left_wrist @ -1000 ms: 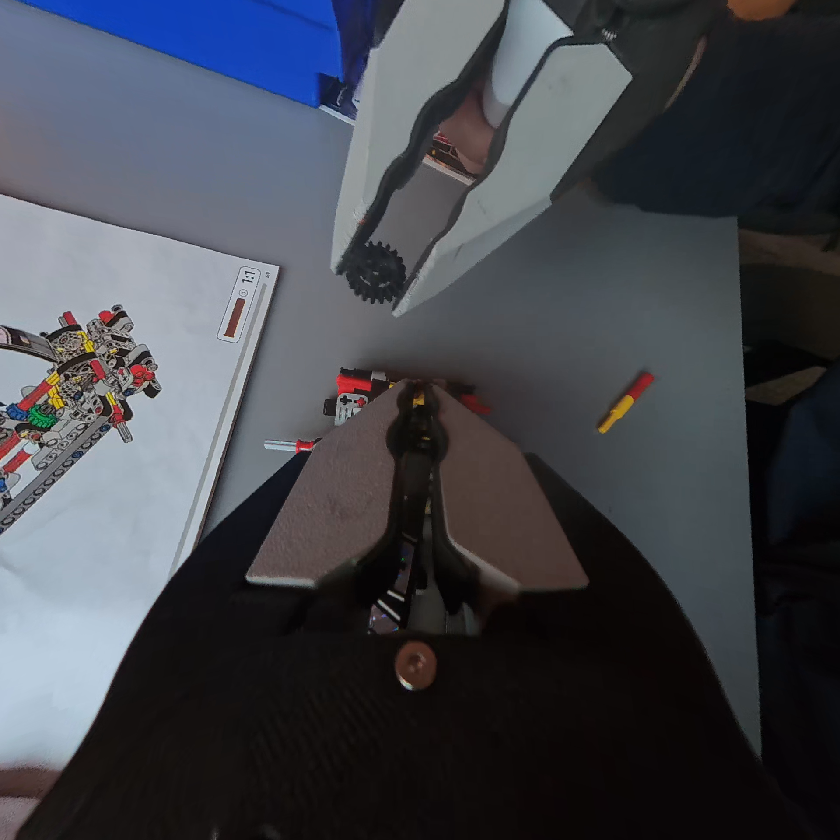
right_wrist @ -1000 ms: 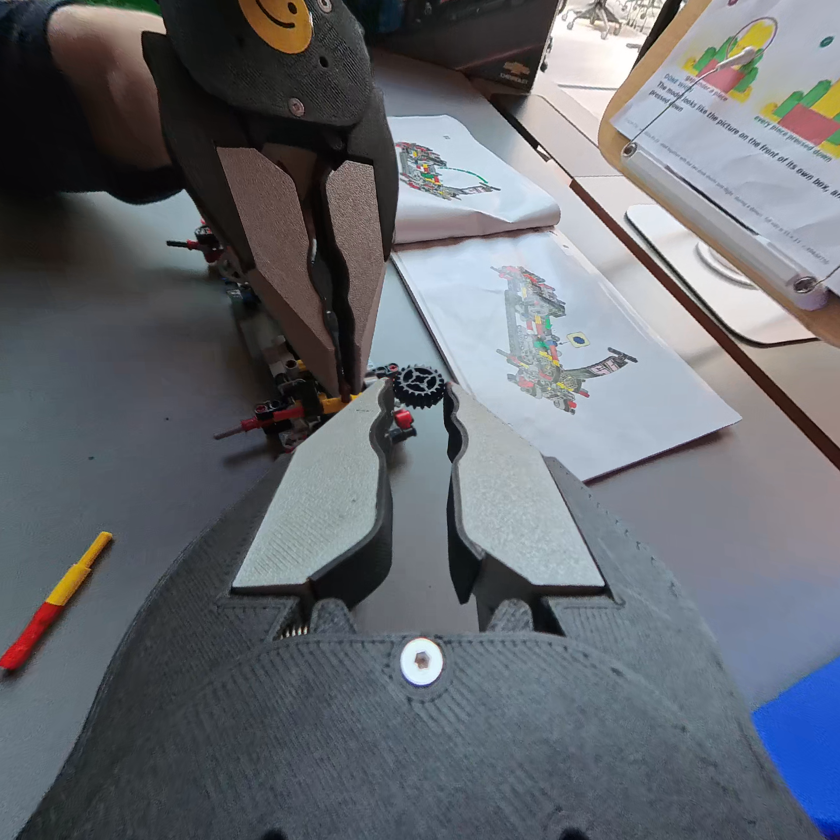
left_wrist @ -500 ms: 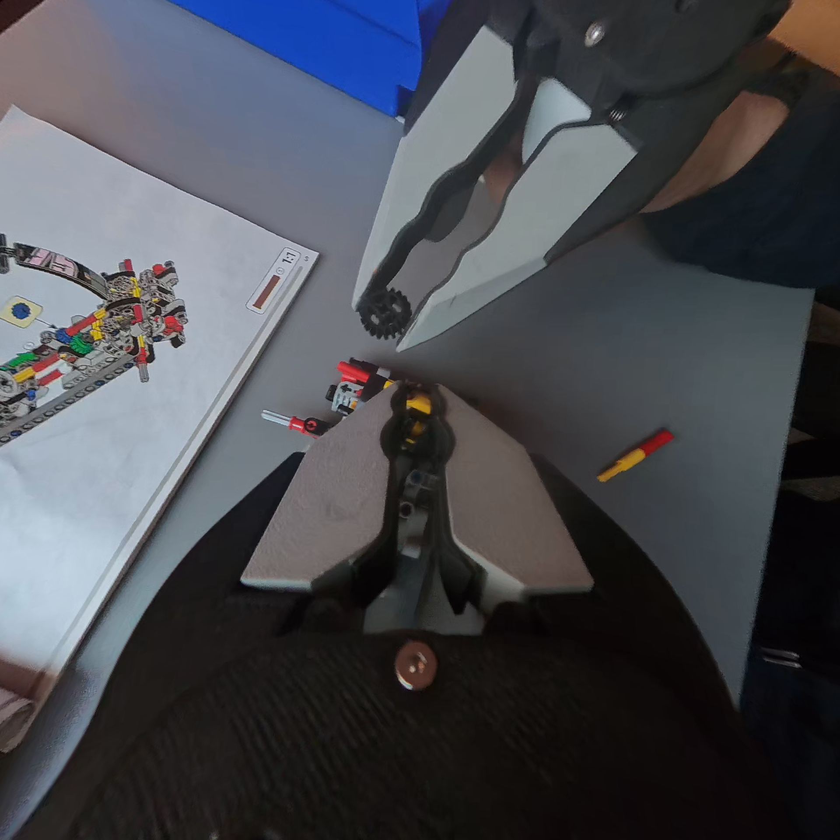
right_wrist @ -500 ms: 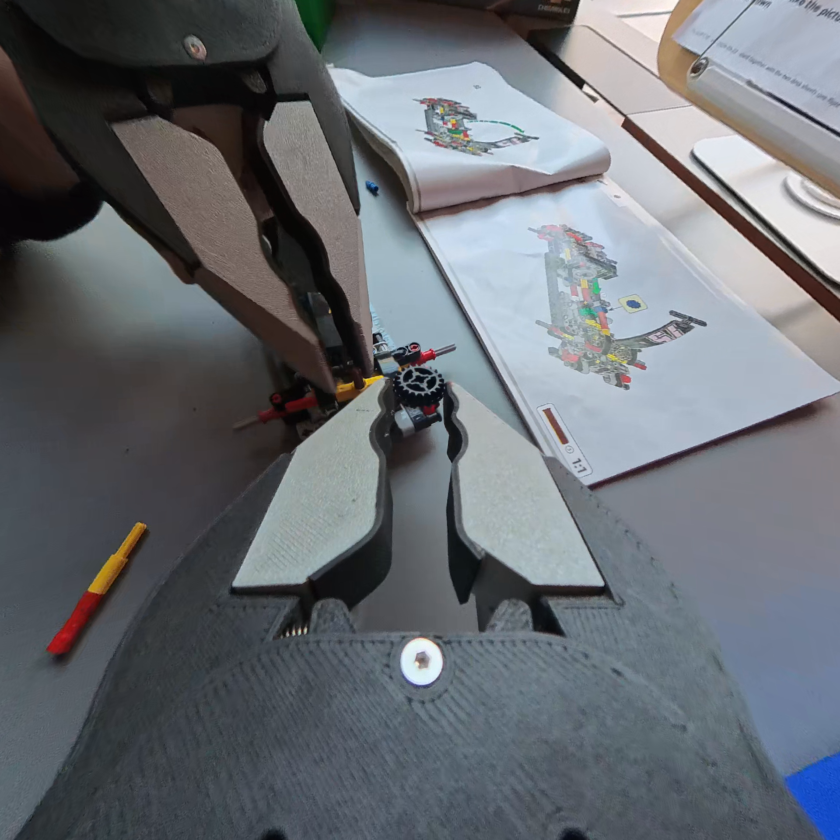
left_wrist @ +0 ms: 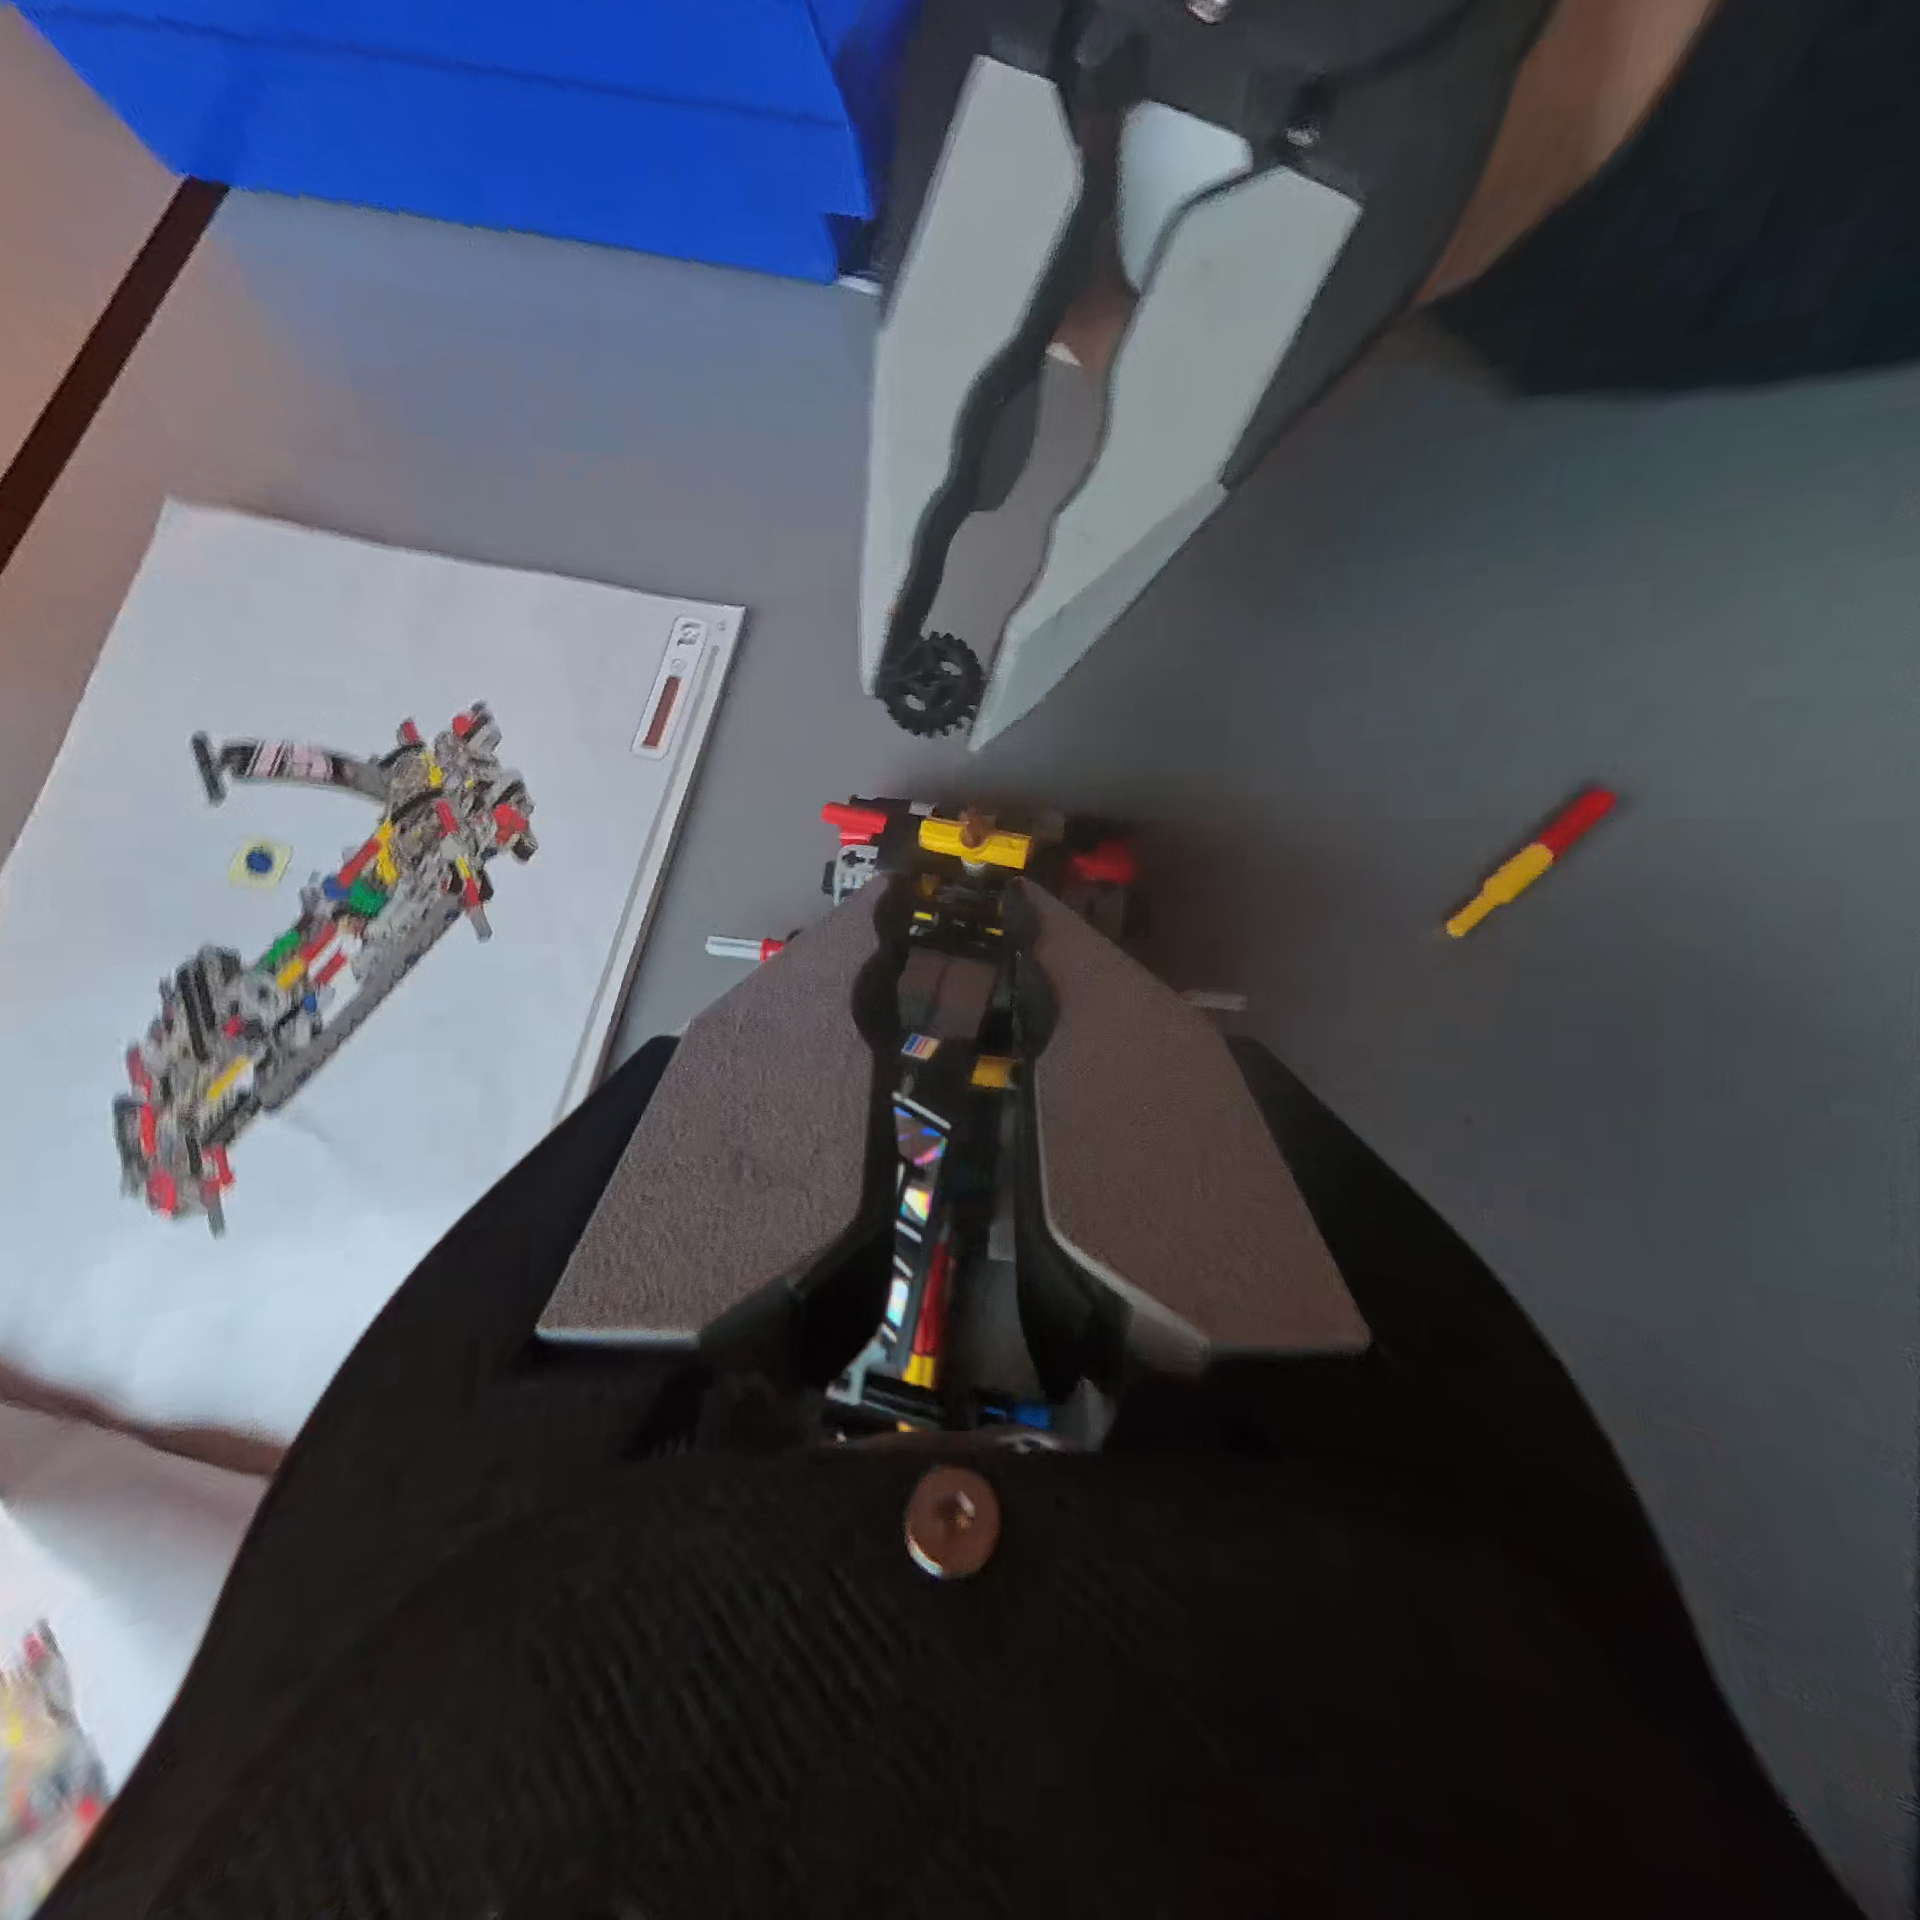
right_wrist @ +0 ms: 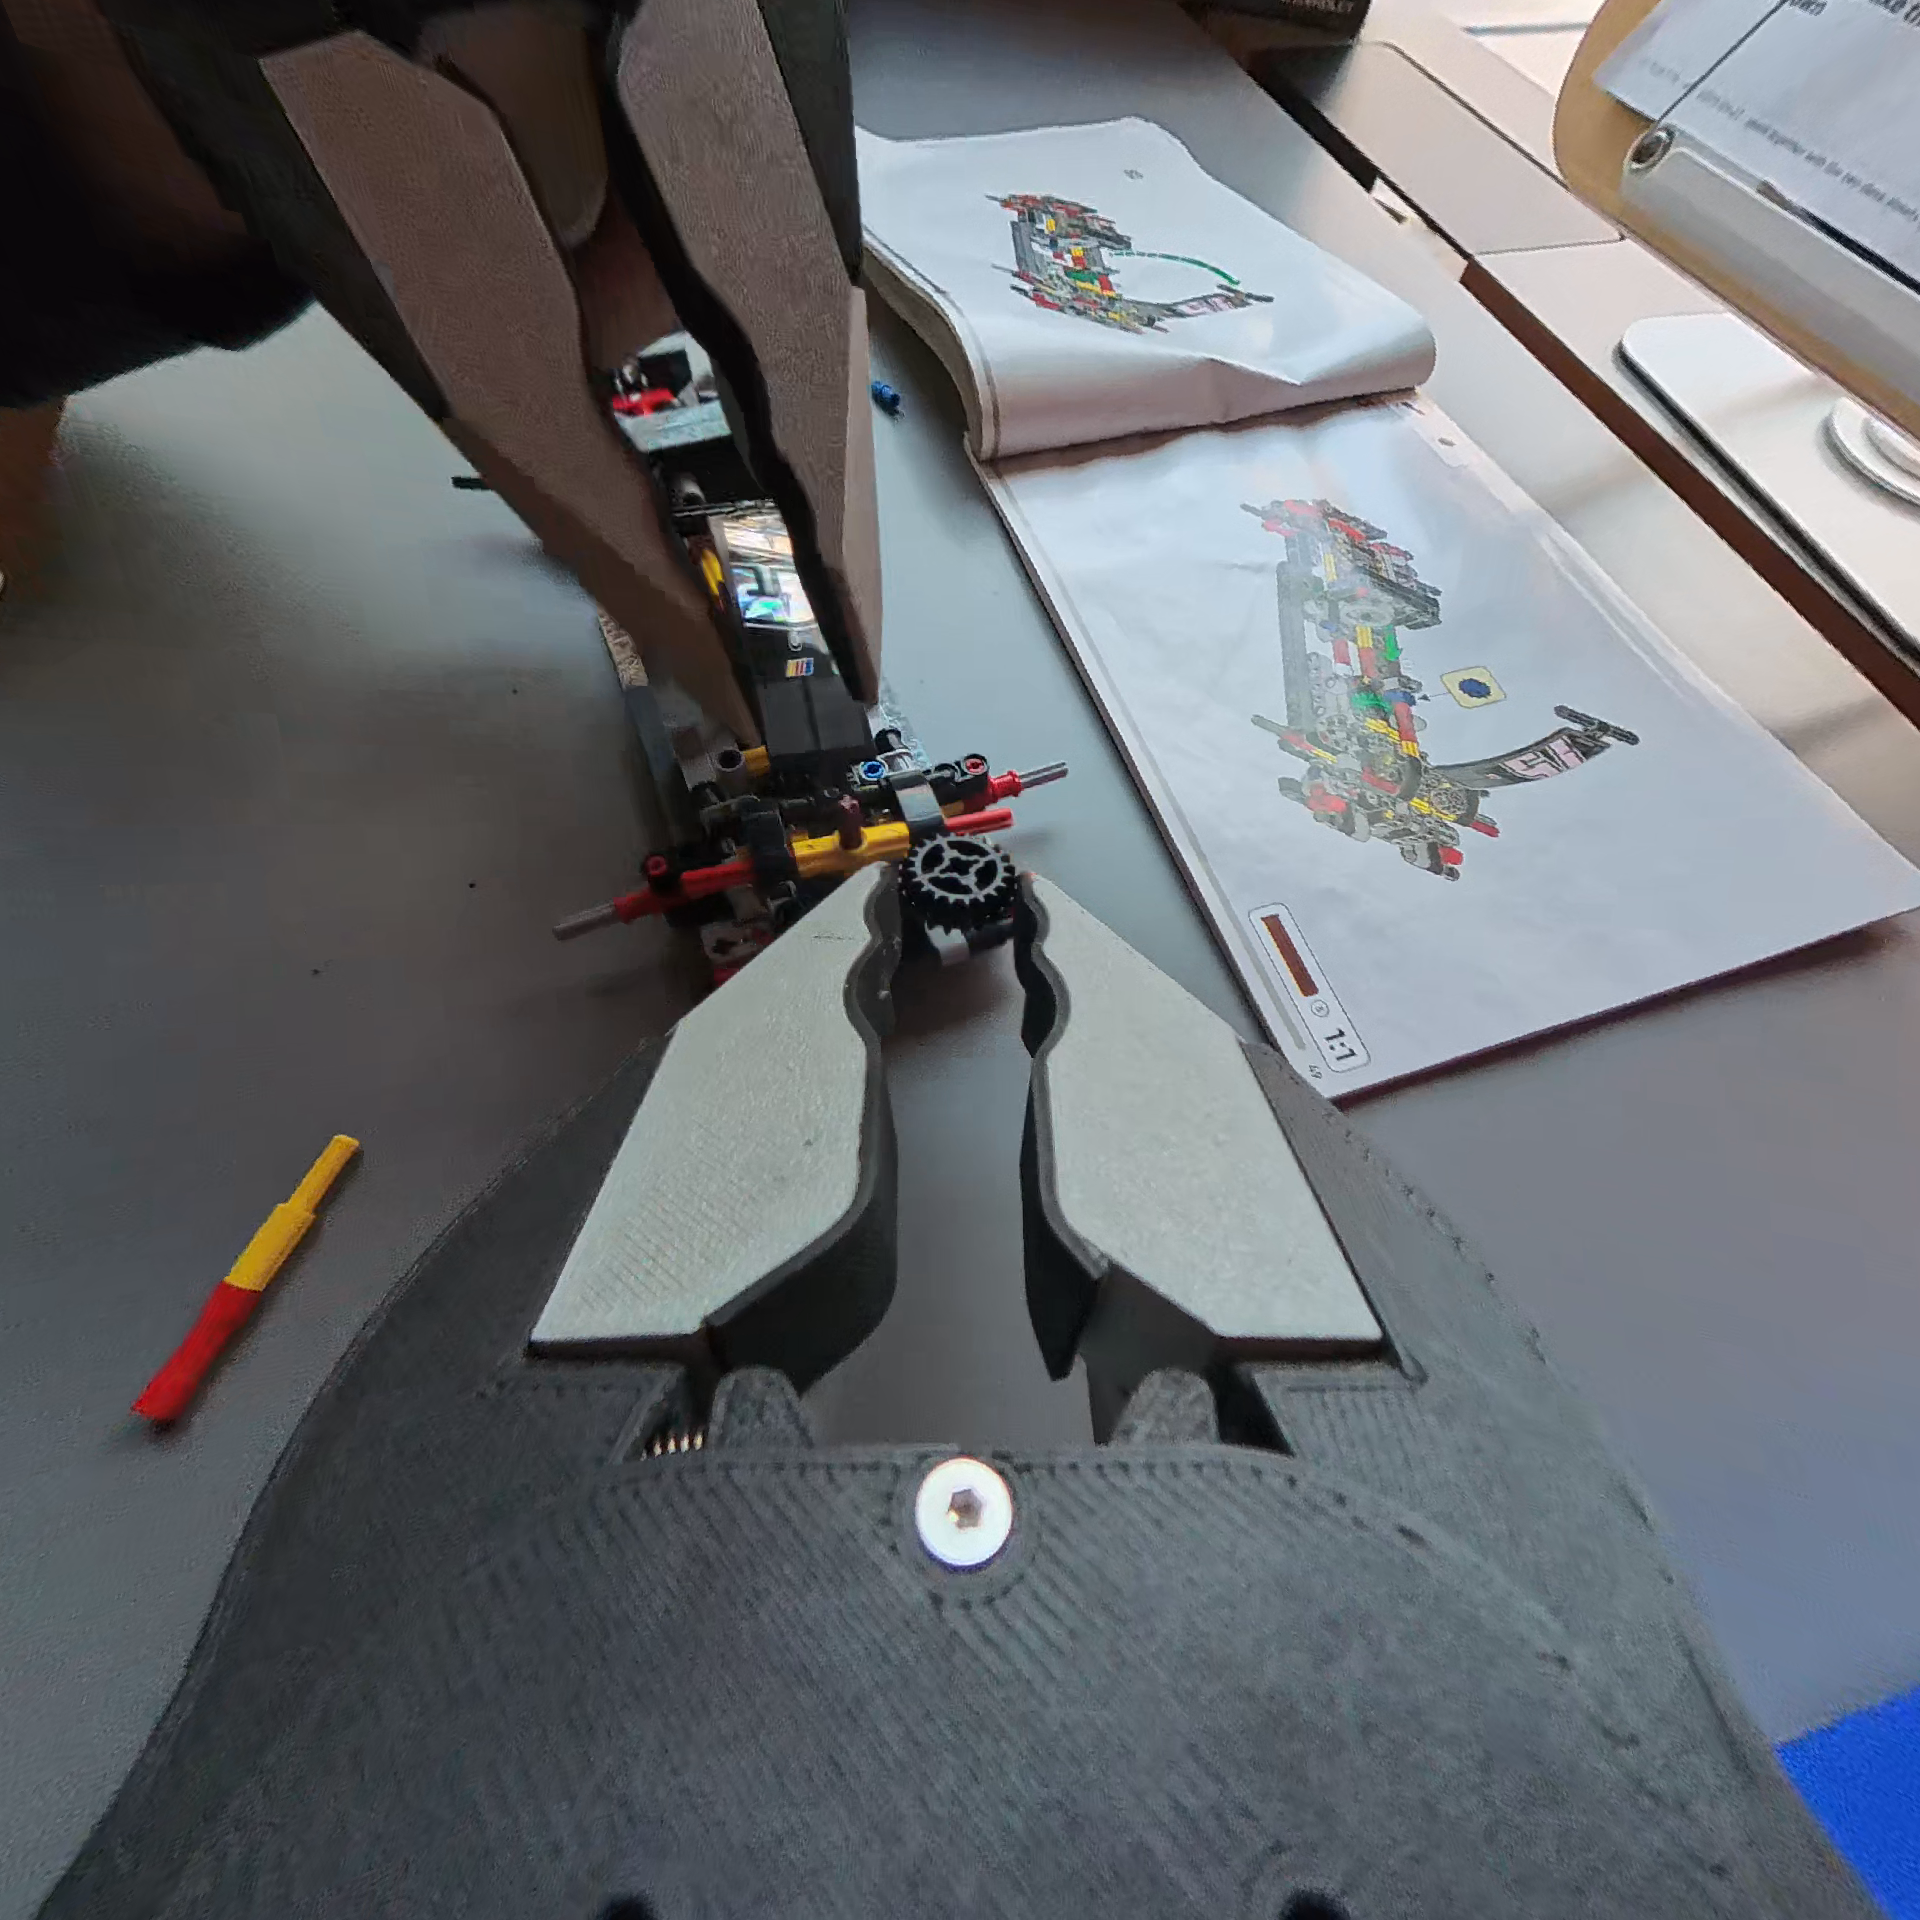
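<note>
On the far left of the grey table (right_wrist: 312, 831), a red-and-yellow pin (right_wrist: 244, 1280) lay alone, well apart from everything else. Next along, the left gripper (right_wrist: 810, 707) came down from above over the toy car chassis (right_wrist: 790, 790), its fingers standing on either side of the black body panel; in its own blurred view the gripper (left_wrist: 961, 899) straddled the model, whose rear half was lost behind the fingers. Whether the pads pressed on the panel or merely flanked it could not be made out.

Just beside the chassis's yellow cross-piece, the right gripper (right_wrist: 961, 899) was closed on a black gear (right_wrist: 954, 871), both fingertips against its toothed rim; a small grey-and-black piece under the gear was half hidden.

Farther right lay the open instruction booklet (right_wrist: 1455, 831), its far page curling up. A stand with a paper sheet (right_wrist: 1766, 156) was cut off at the upper right edge, as was a blue patch (right_wrist: 1860, 1797) at the lower right corner.
</note>
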`<state>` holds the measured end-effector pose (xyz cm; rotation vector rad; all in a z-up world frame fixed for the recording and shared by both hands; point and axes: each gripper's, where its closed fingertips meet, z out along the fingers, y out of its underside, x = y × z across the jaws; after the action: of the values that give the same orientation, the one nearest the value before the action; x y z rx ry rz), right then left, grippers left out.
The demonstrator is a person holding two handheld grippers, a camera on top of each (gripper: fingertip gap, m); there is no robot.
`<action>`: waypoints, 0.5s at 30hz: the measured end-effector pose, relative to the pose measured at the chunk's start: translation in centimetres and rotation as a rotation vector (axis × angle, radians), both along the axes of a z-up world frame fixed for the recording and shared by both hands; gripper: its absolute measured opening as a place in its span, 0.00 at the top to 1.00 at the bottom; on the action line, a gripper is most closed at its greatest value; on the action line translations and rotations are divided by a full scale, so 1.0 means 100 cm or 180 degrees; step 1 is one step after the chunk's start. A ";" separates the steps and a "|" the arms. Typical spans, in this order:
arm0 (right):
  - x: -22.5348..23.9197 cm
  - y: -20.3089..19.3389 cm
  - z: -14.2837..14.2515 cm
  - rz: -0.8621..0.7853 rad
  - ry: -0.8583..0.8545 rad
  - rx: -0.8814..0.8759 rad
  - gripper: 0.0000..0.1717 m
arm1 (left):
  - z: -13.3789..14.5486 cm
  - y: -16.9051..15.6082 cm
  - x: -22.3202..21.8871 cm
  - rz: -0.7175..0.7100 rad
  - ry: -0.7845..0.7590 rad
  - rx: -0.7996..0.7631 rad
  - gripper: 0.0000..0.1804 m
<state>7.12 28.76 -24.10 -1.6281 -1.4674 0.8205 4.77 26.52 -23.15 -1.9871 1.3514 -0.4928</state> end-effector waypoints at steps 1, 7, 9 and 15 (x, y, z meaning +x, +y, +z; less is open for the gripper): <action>0.001 0.002 0.000 -0.0007 0.0015 -0.0033 0.89 | -0.003 -0.002 0.004 -0.0250 0.0057 0.0018 0.91; 0.006 0.003 0.004 0.0038 0.0131 -0.0117 0.89 | -0.006 0.004 0.010 -0.0996 -0.0041 -0.0376 0.92; 0.006 0.001 0.004 0.0063 0.0116 -0.0087 0.89 | -0.003 0.003 0.012 -0.1214 -0.0162 -0.0501 0.93; 0.005 -0.002 0.000 0.0110 0.0060 -0.0073 0.89 | -0.003 -0.004 0.017 -0.1638 -0.0304 -0.0839 0.98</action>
<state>7.62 28.60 -24.13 -1.6116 -1.4819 0.8726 6.50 26.11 -23.42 -1.7704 1.8147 -1.0337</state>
